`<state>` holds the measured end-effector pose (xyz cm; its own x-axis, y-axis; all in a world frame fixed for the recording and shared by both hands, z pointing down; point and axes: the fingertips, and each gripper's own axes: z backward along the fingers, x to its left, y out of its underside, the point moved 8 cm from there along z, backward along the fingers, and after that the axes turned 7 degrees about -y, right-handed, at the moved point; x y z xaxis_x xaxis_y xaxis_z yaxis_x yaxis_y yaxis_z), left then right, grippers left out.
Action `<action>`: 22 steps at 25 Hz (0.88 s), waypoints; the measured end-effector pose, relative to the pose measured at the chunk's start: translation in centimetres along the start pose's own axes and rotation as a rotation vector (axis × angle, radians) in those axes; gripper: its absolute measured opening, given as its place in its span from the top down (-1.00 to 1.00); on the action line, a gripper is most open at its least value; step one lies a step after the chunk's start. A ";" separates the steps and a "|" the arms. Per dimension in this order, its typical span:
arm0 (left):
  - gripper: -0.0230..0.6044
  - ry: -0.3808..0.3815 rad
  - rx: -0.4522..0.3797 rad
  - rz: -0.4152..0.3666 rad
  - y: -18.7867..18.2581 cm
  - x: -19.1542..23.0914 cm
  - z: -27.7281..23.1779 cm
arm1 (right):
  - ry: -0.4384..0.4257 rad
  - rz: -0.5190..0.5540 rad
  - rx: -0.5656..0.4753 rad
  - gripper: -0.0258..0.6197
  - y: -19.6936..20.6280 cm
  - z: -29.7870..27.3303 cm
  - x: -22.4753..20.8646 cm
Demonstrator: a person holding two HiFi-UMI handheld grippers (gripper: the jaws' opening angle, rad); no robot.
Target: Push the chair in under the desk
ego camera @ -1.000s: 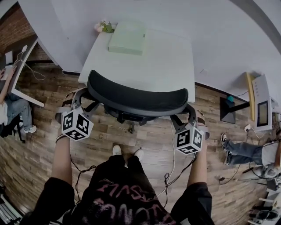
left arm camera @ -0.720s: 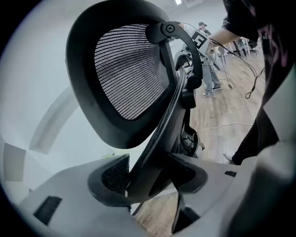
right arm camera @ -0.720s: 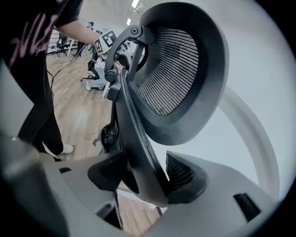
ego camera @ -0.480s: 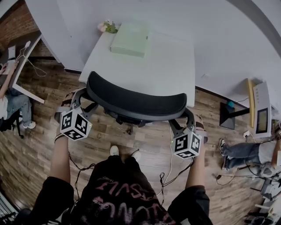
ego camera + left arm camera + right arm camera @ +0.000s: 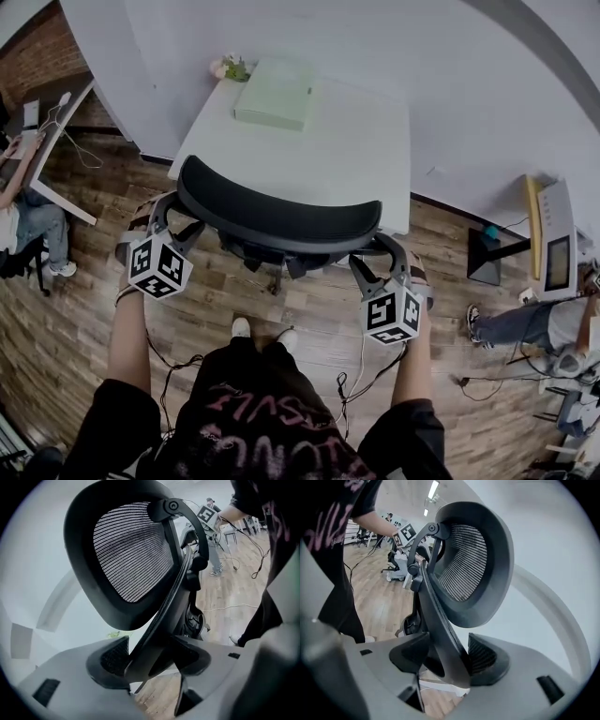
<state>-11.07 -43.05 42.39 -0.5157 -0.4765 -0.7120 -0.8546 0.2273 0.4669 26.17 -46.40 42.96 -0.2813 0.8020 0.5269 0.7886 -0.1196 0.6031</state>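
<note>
My left gripper and my right gripper are each closed narrowly on one side of the back frame of the chair. In the last second the chair rolled forward. Its back now reaches the edge of the desk, so I judge little pushing remains. A green box lies at the far end of the desk, out of the way. Cables trail by my feet.

Black mesh-backed chair, upright, seat partly under white desk
</note>
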 end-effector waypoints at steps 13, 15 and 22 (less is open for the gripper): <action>0.07 -0.110 -0.044 0.223 0.3 -1.2 4.5 | 0.034 -0.080 -0.111 0.11 0.3 2.9 1.3; 0.07 -0.125 -0.057 0.278 0.5 -1.4 5.1 | 0.040 -0.117 -0.125 0.11 0.2 3.4 1.9; 0.18 -0.171 -0.130 0.432 1.0 -1.4 7.0 | 0.139 -0.288 -0.186 0.35 -1.5 5.4 4.0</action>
<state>-11.62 -36.17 40.17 -0.8340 -0.2131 -0.5090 -0.5506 0.2605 0.7931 26.80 -39.86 40.95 -0.5592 0.7326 0.3880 0.5571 -0.0145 0.8303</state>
